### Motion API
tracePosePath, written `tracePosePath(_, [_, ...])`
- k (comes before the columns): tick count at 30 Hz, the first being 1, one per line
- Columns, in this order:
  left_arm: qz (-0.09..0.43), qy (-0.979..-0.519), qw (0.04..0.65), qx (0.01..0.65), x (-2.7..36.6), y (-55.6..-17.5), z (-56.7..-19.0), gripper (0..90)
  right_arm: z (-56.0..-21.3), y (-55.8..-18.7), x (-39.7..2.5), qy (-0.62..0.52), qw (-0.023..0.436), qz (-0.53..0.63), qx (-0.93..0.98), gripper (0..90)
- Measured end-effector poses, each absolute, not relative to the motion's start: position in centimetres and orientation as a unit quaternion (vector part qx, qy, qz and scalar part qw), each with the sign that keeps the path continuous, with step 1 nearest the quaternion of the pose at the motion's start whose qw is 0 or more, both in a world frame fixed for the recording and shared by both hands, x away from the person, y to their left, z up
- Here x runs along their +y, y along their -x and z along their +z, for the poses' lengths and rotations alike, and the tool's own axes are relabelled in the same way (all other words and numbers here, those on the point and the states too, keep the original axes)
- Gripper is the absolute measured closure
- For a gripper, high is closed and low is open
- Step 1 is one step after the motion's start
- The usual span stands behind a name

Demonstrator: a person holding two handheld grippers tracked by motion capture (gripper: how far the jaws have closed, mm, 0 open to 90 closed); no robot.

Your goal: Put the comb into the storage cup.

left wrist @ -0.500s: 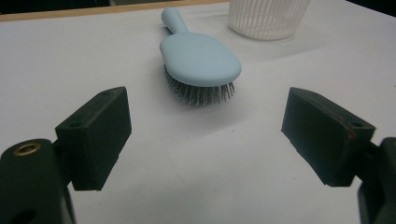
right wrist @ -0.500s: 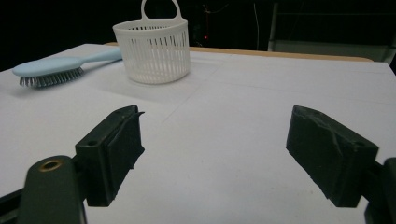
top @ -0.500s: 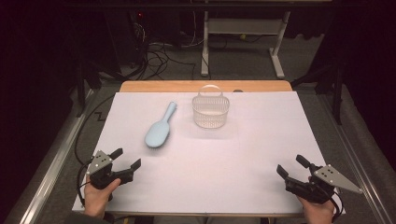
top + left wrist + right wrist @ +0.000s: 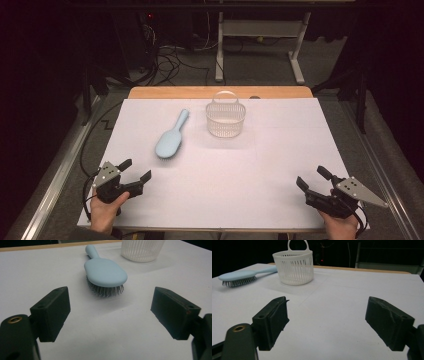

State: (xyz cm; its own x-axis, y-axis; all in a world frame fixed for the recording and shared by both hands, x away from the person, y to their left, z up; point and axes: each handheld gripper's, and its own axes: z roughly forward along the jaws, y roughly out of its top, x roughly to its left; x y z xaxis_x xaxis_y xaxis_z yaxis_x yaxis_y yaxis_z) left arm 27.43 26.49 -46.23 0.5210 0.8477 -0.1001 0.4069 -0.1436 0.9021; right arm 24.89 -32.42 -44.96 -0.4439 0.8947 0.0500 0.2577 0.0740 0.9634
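Tongs first: the left tongs (image 4: 131, 170) stand wide and empty, aimed at the pale blue hairbrush (image 4: 171, 136), which lies bristles down on the white worktop (image 4: 240, 170), just left of the white basket (image 4: 225, 119) and apart from it. Right tongs (image 4: 316, 181), also wide and empty, hover well away from the basket at the near edge. Nothing is gripped yet, so I'd judge the work barely begun: reaching, grasping and moving the brush all remain.

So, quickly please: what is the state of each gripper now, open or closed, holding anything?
Left gripper: open, holding nothing, facing the blue hairbrush.
Right gripper: open, holding nothing.
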Motion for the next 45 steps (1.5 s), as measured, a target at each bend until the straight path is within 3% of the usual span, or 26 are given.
tracePosePath(5, [0.224, -0.719, 0.495, 0.434, 26.4, -27.4, -46.1, 17.4, -45.0, -24.9, -32.4, -0.431, 0.303, 0.526, 0.668, 18.7])
tracePosePath(8, [0.226, -0.721, 0.496, 0.427, 26.3, -27.3, -46.0, 22.5, -45.0, -24.9, -32.4, -0.43, 0.303, 0.526, 0.668, 18.7])
tracePosePath(45, [0.216, -0.73, 0.498, 0.415, 24.7, -28.3, -45.3, 18.6, -45.0, -24.9, -32.3, -0.427, 0.302, 0.527, 0.67, 18.7])
